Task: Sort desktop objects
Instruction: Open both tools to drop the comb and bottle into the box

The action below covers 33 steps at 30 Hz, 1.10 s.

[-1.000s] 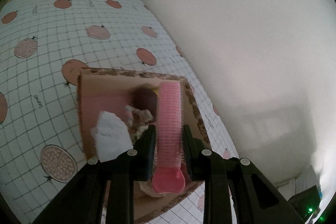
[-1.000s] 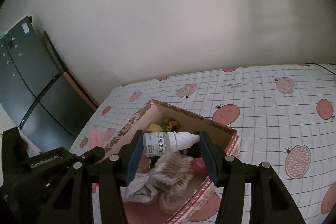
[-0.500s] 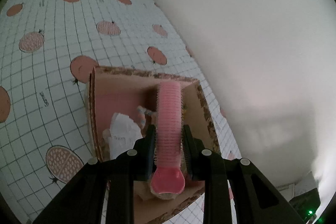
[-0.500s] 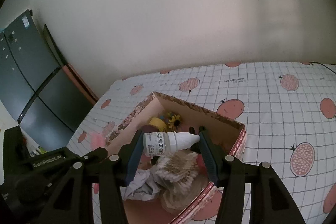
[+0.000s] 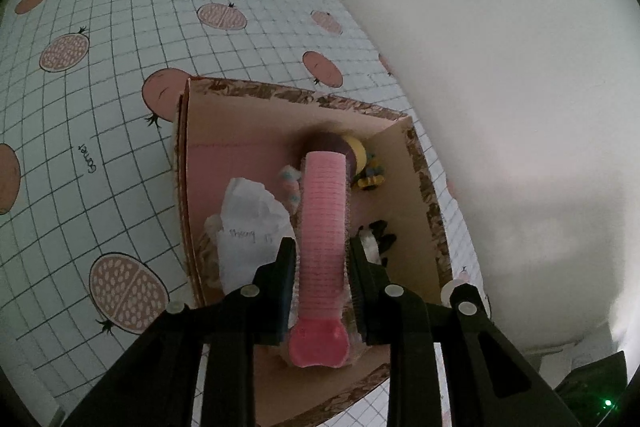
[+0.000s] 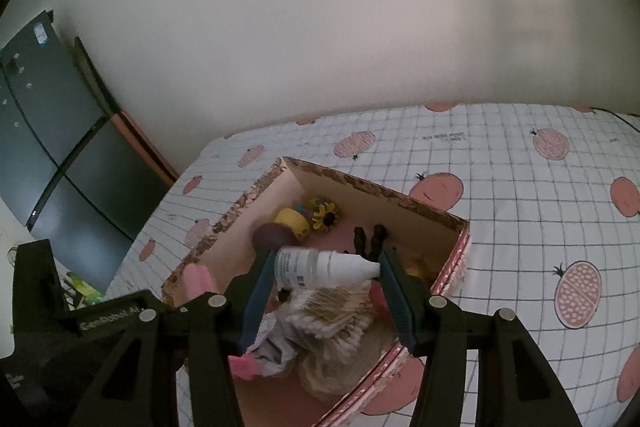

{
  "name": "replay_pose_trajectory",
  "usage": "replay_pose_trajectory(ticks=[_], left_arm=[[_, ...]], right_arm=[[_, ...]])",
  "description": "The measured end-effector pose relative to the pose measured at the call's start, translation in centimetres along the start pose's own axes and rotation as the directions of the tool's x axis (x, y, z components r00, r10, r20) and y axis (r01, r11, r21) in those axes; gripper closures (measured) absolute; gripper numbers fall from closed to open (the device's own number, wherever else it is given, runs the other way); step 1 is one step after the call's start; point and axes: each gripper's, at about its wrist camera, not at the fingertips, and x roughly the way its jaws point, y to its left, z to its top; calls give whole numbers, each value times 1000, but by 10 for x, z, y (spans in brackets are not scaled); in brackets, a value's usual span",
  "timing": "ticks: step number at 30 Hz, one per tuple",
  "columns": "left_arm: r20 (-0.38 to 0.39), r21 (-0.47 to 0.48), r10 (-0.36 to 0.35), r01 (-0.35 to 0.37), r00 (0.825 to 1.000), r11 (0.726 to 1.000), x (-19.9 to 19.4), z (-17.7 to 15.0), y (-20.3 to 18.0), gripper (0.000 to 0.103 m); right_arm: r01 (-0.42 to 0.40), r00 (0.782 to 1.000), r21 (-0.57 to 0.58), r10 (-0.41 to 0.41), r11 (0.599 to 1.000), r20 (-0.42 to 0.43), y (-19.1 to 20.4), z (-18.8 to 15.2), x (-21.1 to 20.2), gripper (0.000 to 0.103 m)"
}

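My left gripper [image 5: 322, 255] is shut on a pink ribbed hair roller [image 5: 323, 227] and holds it above the open cardboard box [image 5: 424, 187]. My right gripper [image 6: 324, 267] is shut on a small white dropper bottle [image 6: 320, 264], held sideways over the same box [image 6: 432, 211]. The box holds a crumpled white paper [image 5: 248, 223], a bundle of cotton swabs [image 6: 332, 311], a yellow tape roll [image 6: 294, 221], a dark ball [image 6: 272, 235], a sunflower clip [image 6: 326, 213] and a black clip [image 6: 370, 237]. The left gripper's body [image 6: 100, 323] and the roller's end [image 6: 196, 279] show at the left of the right wrist view.
The box stands on a white checked cloth with pink fruit prints [image 6: 540, 211], near the table's far edge and a plain wall. A dark cabinet [image 6: 52, 131] stands beyond the table's left end. Open cloth stretches right of the box.
Both grippers have come closer over the box with their loads still gripped. The box fills more of each view and more of its contents show.
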Motion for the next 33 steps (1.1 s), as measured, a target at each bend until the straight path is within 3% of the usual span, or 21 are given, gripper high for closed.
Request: replay_pose_trajectory(ticks=[1,2,15,17,23,25,30,33], left_arm=[[-7,-5,0,0,1000,1000,1,-1,0,60],[-10,-7,3,-3,1000,1000,2,-1,0,56],[-10,3,24,-24,1000,1000,3,-1,-2,52],[-9,6,35,-35,999,999,3,-1,-2,47],[4,14,47,-47,999,999,1,-1,-3,39],[4,14,43,-43,999,999,2,0,-3,29],[29,24,30,-31,999,999,-1,0,-5,22],[47,36,39,-41,998,999,-3,0,-7,18]], right_arm=[[3,1000,4,-3,1000,-3,-1,0,1,46],[3,1000,8,-3,1000,-4,-2,0,1,46],[8,1000,15,-8,1000,10,-3,1,-3,45],[11,1000,19,-12,1000,17,-3,2,-4,39],[25,999,31,-25,999,22,-5,4,-4,34],[24,999,38,-25,999,25,-6,5,-5,32],[28,999,55,-29,998,28,-9,5,-5,28],[31,999,60,-33,998,33,-10,5,-6,19]])
